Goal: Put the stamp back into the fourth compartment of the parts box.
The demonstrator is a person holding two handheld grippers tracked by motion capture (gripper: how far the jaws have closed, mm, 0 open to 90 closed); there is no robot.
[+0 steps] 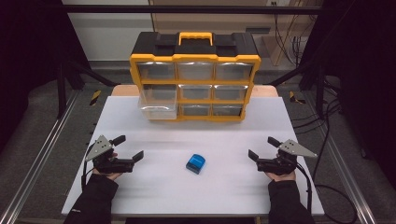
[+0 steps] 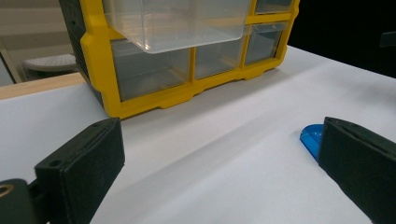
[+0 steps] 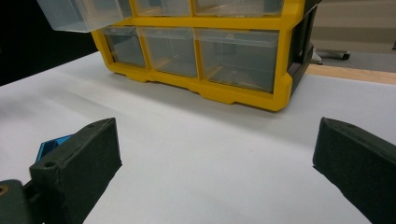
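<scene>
A small blue translucent box (image 1: 195,163) lies on the white table top (image 1: 201,135), between my two grippers; its edge peeks out in the left gripper view (image 2: 310,138) and in the right gripper view (image 3: 49,144). My left gripper (image 1: 128,148) rests at the table's left, open and empty (image 2: 219,172). At the right, my right gripper (image 1: 263,148) is open too, nothing between its jaws (image 3: 215,168). A yellow and black drawer cabinet (image 1: 194,74) stands at the back. Its clear middle-left drawer (image 1: 159,101) is pulled out (image 2: 177,23).
The cabinet has a yellow carry handle (image 1: 195,37) and rows of clear drawers. Metal rails (image 1: 42,149) run along both sides of the table. Cables (image 1: 327,186) trail on the floor at the right.
</scene>
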